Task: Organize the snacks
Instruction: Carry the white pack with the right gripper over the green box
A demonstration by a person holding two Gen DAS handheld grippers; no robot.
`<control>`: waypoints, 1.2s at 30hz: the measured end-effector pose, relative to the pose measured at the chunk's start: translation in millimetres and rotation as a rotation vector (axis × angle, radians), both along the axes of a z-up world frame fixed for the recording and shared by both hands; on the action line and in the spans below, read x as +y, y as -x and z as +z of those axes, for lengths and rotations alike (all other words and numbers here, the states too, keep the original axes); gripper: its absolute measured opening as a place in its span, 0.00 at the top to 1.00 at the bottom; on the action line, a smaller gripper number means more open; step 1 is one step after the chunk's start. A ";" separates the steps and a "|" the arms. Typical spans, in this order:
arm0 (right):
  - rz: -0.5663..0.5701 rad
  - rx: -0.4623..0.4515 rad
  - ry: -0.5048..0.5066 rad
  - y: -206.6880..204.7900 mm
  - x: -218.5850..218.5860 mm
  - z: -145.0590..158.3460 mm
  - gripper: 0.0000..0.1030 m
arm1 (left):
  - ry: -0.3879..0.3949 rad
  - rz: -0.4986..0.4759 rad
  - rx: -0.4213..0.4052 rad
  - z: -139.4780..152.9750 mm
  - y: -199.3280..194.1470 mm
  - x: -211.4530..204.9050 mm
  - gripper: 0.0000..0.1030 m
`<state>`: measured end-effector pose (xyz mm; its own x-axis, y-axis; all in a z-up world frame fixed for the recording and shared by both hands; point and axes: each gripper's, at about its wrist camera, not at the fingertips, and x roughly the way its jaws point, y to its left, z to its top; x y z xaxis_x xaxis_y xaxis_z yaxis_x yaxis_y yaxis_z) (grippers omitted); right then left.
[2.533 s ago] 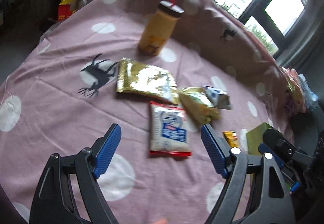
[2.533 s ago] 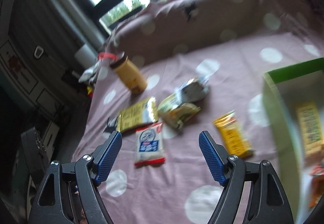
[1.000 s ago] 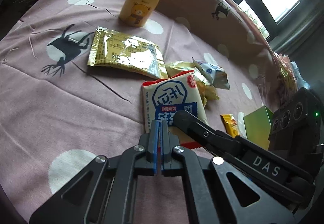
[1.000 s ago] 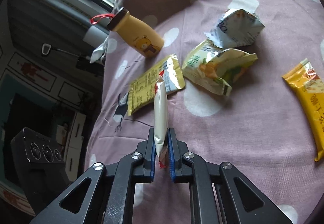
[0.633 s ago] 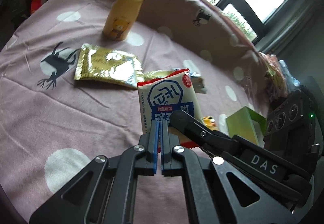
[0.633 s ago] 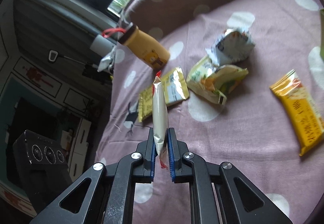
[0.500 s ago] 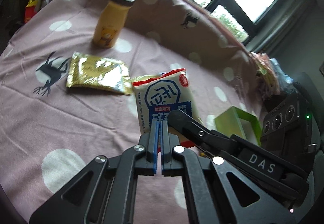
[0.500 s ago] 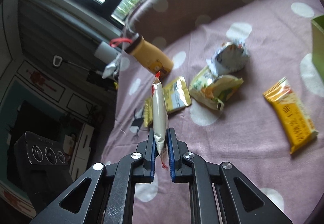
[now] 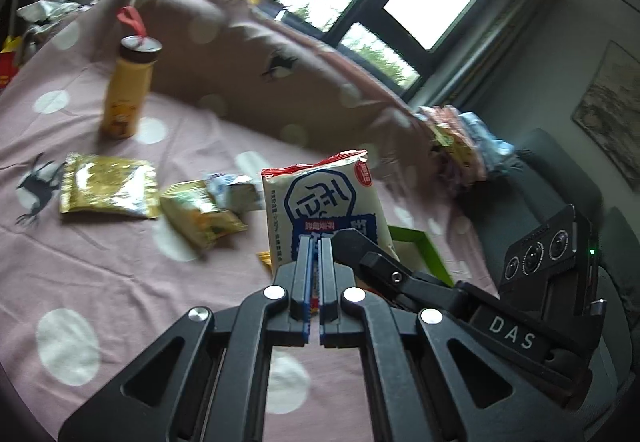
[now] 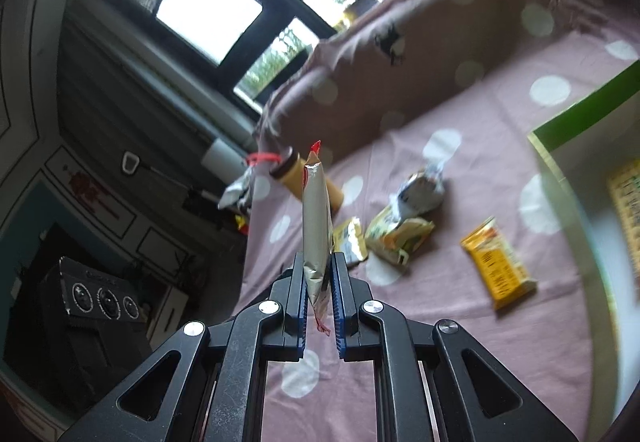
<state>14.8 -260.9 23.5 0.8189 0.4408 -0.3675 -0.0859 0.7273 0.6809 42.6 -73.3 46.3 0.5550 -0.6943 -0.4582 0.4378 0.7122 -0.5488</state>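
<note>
Right gripper (image 10: 320, 296) is clamping the bottom edge of the white-and-blue snack packet (image 10: 317, 218), fingers (image 10: 299, 294) closed down to the packet's thickness, packet standing up clear of the pink spotted cloth (image 10: 440, 342). Left gripper (image 9: 315, 290) is sitting right beside it, fingers (image 9: 305, 282) nearly touching with just a thin slit; a bit of red edge is showing in the slit, but I can't tell if it's pinching anything or just in front of the packet (image 9: 326, 206). I judge this is the carry step: packet is lifted, heading for the green box (image 10: 576, 122) on my right. Next move calls for swinging right over the box rim, lowering inside, then opening the right fingers; grip is only on the seam, so the packet could flop on the way. Left view is giving the packet's printed face, the green box (image 9: 424, 246) behind it and the right gripper's body; right view is showing it edge-on only, but shows the box interior with something already in it, plus the yellow bar (image 10: 498, 262), crumpled bags (image 10: 400, 234) and bottle (image 10: 294, 172) not yet sorted.
</note>
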 end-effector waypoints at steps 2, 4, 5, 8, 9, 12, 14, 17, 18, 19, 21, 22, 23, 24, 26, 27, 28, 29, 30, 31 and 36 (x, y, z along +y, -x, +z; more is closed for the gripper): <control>-0.024 -0.001 0.003 5.7 -9.4 3.4 0.88 | 0.021 -0.027 0.009 0.9 1.7 -5.4 1.00; -0.039 0.000 0.000 10.6 -16.5 5.7 0.88 | 0.035 -0.043 0.016 1.5 3.6 -13.3 1.00; -0.047 -0.002 -0.002 12.8 -20.3 6.8 0.88 | 0.039 -0.051 0.012 2.2 4.7 -17.2 1.00; -0.074 0.004 0.006 21.0 -30.2 10.2 0.88 | 0.058 -0.074 0.005 2.5 7.4 -30.0 1.00; -0.085 0.006 0.015 23.4 -33.7 11.7 0.88 | 0.067 -0.085 0.012 2.2 7.9 -35.8 1.00; -0.119 0.006 0.016 31.0 -45.2 13.8 0.88 | 0.094 -0.114 0.021 2.6 9.8 -46.4 1.00; -0.144 0.011 0.022 36.1 -53.1 15.6 0.88 | 0.110 -0.145 0.022 1.7 11.2 -55.7 1.00; -0.177 0.024 0.037 43.8 -63.0 16.7 0.88 | 0.123 -0.175 0.044 -1.5 10.9 -67.4 1.00; -0.190 0.028 0.038 46.6 -68.2 17.0 0.88 | 0.127 -0.186 0.049 -2.3 11.6 -72.5 1.00; -0.201 0.028 0.039 49.6 -71.8 17.6 0.88 | 0.131 -0.195 0.050 -2.8 12.5 -76.0 1.00; -0.220 0.026 0.044 55.4 -78.8 19.9 0.88 | 0.144 -0.222 0.050 -2.4 15.5 -85.1 1.00; -0.233 0.025 0.049 58.9 -82.3 21.1 0.88 | 0.148 -0.230 0.052 -2.0 15.4 -88.4 1.00; -0.246 0.026 0.056 61.6 -85.3 22.3 0.88 | 0.154 -0.241 0.056 -2.0 16.6 -92.8 1.00; -0.255 0.030 0.062 63.8 -87.3 22.8 0.88 | 0.160 -0.256 0.064 -2.6 17.6 -98.4 1.00; -0.274 0.043 0.072 67.2 -92.5 23.1 0.88 | 0.158 -0.272 0.069 -3.7 19.8 -104.3 1.00; -0.279 0.049 0.076 67.9 -94.3 22.6 0.88 | 0.154 -0.280 0.067 -4.2 21.2 -108.1 1.00; -0.284 0.056 0.082 69.3 -96.8 21.5 0.88 | 0.152 -0.282 0.066 -4.9 22.0 -109.9 1.00; -0.292 0.063 0.089 70.6 -99.0 21.3 0.88 | 0.148 -0.285 0.068 -5.3 23.3 -113.0 1.00; -0.305 0.071 0.099 72.2 -101.3 21.0 0.88 | 0.145 -0.294 0.078 -6.8 23.6 -117.6 1.00; -0.315 0.079 0.107 73.2 -103.1 20.8 0.88 | 0.145 -0.300 0.083 -8.2 22.6 -119.3 1.00; -0.338 0.103 0.129 77.0 -110.7 18.6 0.88 | 0.127 -0.335 0.105 -14.9 26.7 -136.6 1.00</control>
